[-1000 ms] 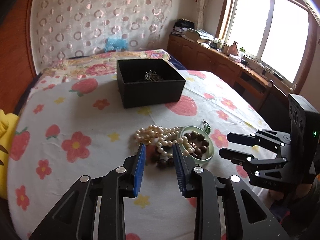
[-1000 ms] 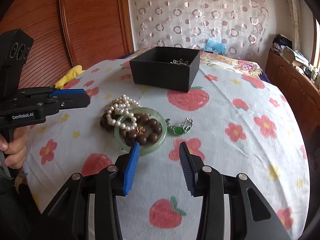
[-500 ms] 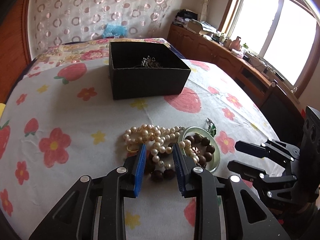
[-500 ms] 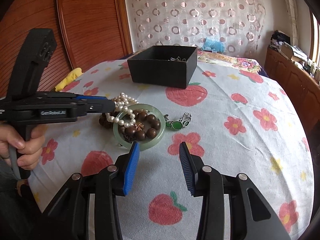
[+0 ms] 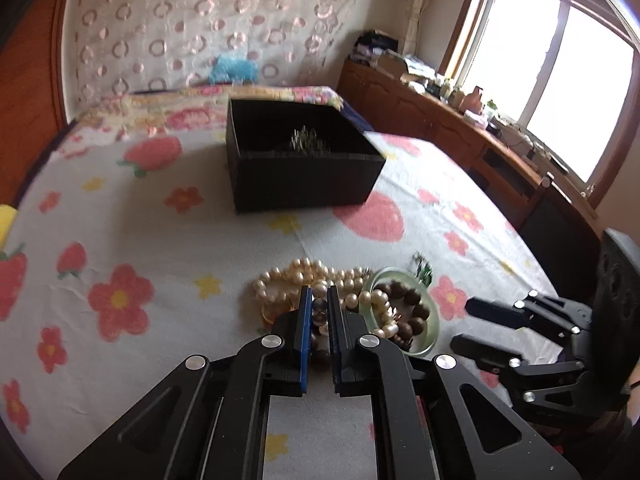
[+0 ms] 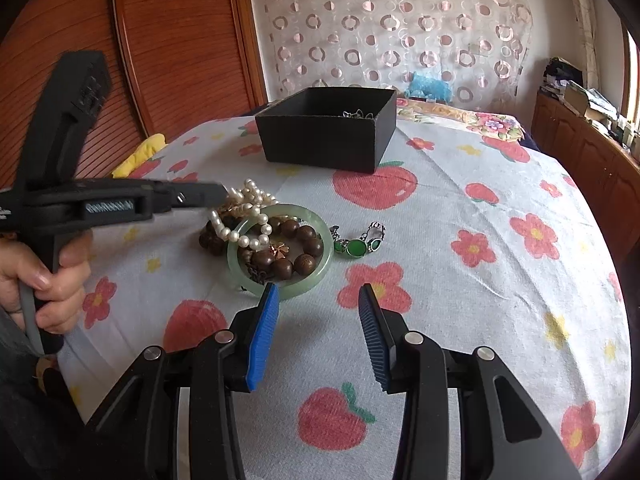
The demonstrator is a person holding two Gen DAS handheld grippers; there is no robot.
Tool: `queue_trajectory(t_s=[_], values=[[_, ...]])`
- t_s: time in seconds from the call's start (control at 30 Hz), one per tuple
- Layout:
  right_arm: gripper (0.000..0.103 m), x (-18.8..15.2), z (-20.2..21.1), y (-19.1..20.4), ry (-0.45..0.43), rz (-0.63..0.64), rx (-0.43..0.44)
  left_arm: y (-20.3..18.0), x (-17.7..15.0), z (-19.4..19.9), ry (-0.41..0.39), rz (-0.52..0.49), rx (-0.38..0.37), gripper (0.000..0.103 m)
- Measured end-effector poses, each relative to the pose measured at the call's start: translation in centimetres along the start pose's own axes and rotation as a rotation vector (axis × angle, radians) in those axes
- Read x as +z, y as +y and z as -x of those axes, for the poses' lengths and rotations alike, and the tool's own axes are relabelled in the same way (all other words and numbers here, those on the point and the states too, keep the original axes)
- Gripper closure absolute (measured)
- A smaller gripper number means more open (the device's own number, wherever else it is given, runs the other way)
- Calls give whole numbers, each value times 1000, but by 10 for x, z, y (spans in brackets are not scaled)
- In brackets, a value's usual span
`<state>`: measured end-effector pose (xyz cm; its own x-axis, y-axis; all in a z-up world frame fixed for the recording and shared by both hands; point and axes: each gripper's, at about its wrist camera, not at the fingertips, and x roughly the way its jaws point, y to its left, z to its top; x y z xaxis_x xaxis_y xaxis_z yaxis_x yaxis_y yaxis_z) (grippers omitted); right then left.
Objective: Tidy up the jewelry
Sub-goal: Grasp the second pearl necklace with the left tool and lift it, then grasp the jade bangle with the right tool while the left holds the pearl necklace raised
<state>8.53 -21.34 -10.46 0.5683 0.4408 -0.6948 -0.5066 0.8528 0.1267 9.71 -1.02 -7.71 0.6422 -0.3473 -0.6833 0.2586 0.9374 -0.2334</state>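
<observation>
A heap of jewelry lies on the flowered tablecloth: a pearl necklace (image 5: 296, 278) (image 6: 250, 200), a pale green jade bangle (image 5: 430, 322) (image 6: 316, 280), dark wooden beads (image 5: 404, 296) (image 6: 306, 234) and a green-stone bracelet (image 6: 356, 242). My left gripper (image 5: 319, 300) is shut on a strand of beads in the heap; in the right wrist view its tip (image 6: 218, 192) sits over the pearls. My right gripper (image 6: 316, 300) is open and empty, just in front of the bangle. A black box (image 5: 300, 168) (image 6: 332, 132) with silver jewelry inside stands behind.
A yellow cloth (image 6: 138, 154) lies at the table's left edge. A wooden cabinet (image 5: 460, 136) under a window runs along the right. A wooden panel (image 6: 160, 40) stands behind the table on the left.
My left gripper moved forward into the heap and its jaws closed from wide open onto the beads. The right gripper stayed open and almost still.
</observation>
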Motion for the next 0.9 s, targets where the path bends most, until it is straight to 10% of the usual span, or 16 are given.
queue_trajectory(t_s=[0.43, 0.9], values=[[59, 8, -7, 9, 27, 55, 6, -1, 16, 76, -187, -9, 22, 96], [27, 39, -39, 18, 77, 116, 62, 4, 20, 109, -263, -11, 30, 96]])
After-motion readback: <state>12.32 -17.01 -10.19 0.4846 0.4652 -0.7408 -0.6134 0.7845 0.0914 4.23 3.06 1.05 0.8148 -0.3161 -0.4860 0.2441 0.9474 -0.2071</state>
